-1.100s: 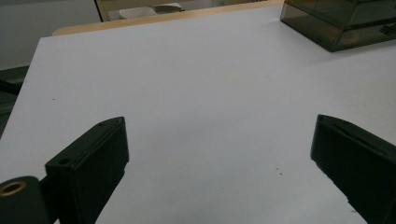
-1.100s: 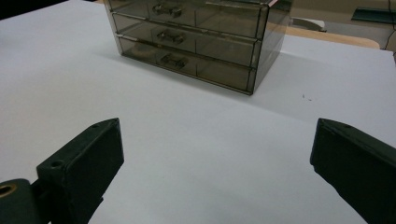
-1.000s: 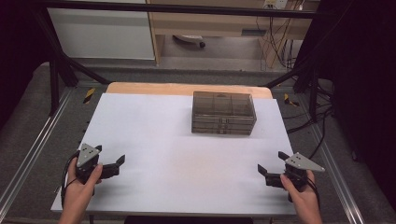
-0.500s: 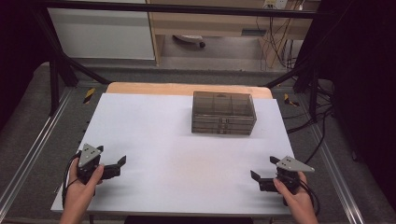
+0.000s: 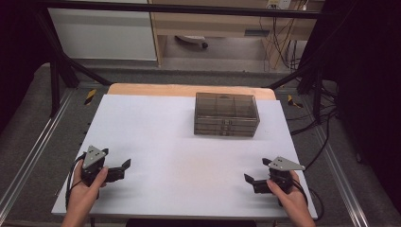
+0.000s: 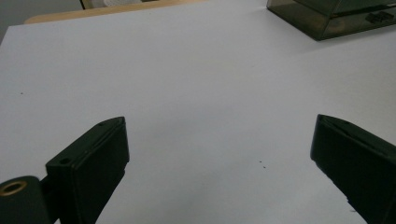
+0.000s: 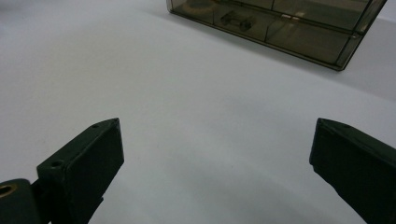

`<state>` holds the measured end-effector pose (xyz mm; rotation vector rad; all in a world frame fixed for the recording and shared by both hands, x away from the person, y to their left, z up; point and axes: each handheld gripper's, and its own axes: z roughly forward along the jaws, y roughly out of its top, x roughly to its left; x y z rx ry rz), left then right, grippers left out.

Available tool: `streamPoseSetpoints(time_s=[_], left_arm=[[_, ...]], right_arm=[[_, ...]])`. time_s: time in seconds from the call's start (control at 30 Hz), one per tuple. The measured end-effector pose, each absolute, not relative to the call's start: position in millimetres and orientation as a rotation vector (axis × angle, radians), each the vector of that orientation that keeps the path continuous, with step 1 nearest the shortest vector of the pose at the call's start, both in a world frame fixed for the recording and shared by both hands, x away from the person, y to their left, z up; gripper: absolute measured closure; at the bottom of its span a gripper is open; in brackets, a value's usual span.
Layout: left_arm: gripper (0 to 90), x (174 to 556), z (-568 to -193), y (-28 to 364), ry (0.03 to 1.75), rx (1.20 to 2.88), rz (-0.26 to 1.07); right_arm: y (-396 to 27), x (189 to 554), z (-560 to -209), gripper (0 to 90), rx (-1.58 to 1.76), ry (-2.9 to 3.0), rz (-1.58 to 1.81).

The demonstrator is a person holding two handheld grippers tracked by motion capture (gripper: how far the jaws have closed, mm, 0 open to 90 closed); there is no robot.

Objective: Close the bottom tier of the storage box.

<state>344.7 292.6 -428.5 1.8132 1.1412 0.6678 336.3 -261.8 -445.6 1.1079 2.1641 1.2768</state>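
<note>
A smoked, see-through drawer box (image 5: 226, 114) stands at the back of the white tabletop (image 5: 179, 142), right of centre. It also appears at the top right of the left gripper view (image 6: 336, 16) and along the top of the right gripper view (image 7: 280, 23), where small items show dimly inside it. My left gripper (image 5: 115, 158) rests near the front left corner, open, its jaws wide apart over bare table (image 6: 219, 126). My right gripper (image 5: 257, 170) sits near the front right corner, also open with nothing between its jaws (image 7: 217, 128).
A wooden strip (image 5: 189, 90) runs along the table's back edge. Metal rails (image 5: 33, 156) flank both sides, with cables (image 5: 307, 125) on the floor at the right. The wide middle of the white surface lies between the two grippers and the box.
My right gripper has slid left and a little toward the front edge. The left gripper has shifted slightly right. Both stay open.
</note>
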Motion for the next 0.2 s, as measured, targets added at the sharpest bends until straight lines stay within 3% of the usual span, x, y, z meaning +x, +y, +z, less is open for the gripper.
streamPoseSetpoints(time_s=[0.2], left_arm=[[4.3, 346.7, -431.2, 290.3, 1.142, 1.835, 0.653]], right_arm=[[-259.6, 354.3, -442.6, 5.0, 1.162, 2.070, 1.245]])
